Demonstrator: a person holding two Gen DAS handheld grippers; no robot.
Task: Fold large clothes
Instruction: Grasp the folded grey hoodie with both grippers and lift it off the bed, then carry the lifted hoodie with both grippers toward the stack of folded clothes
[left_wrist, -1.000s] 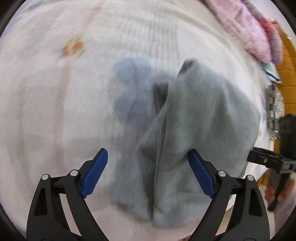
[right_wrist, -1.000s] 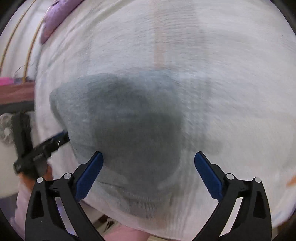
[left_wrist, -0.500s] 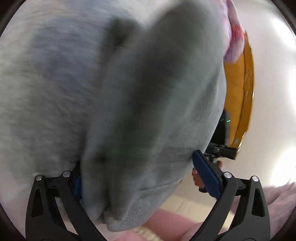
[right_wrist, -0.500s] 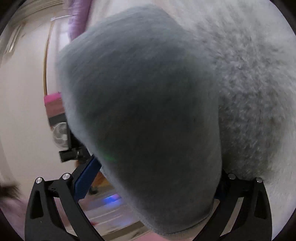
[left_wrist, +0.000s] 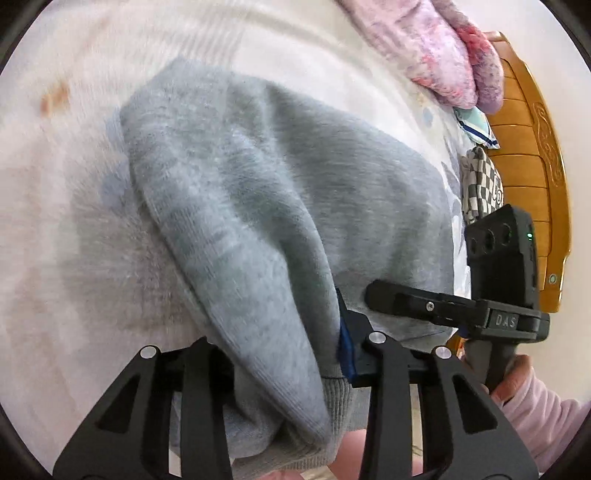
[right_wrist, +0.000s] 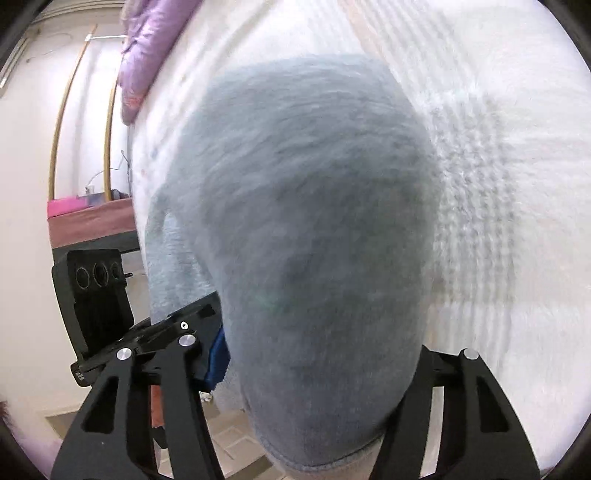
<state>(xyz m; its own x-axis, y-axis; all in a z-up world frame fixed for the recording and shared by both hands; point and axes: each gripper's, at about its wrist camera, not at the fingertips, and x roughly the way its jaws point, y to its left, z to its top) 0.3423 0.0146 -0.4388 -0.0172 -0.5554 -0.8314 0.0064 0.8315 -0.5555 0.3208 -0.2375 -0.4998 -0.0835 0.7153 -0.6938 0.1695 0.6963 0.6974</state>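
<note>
A grey sweatshirt lies bunched on the white bed cover, its ribbed hem pulled up toward both cameras. My left gripper is closing; a thick fold of the hem fills the gap between its jaws, and the blue pad presses on it. In the right wrist view the sweatshirt fills the middle. My right gripper is also closing, with the hem packed between its jaws and the far pad hidden by cloth. Both grippers sit close together at the same edge; the right gripper's finger shows in the left wrist view.
A pink and purple fleece blanket lies at the bed's far end by a wooden headboard, with a checkered cloth below it. A hand in a pink sleeve holds the right gripper. A low table stands beside the bed.
A second ago both grippers hung open above the sweatshirt lying flat. They dropped onto its hem, the jaws narrowed around the cloth, and the hem has come up off the bed.
</note>
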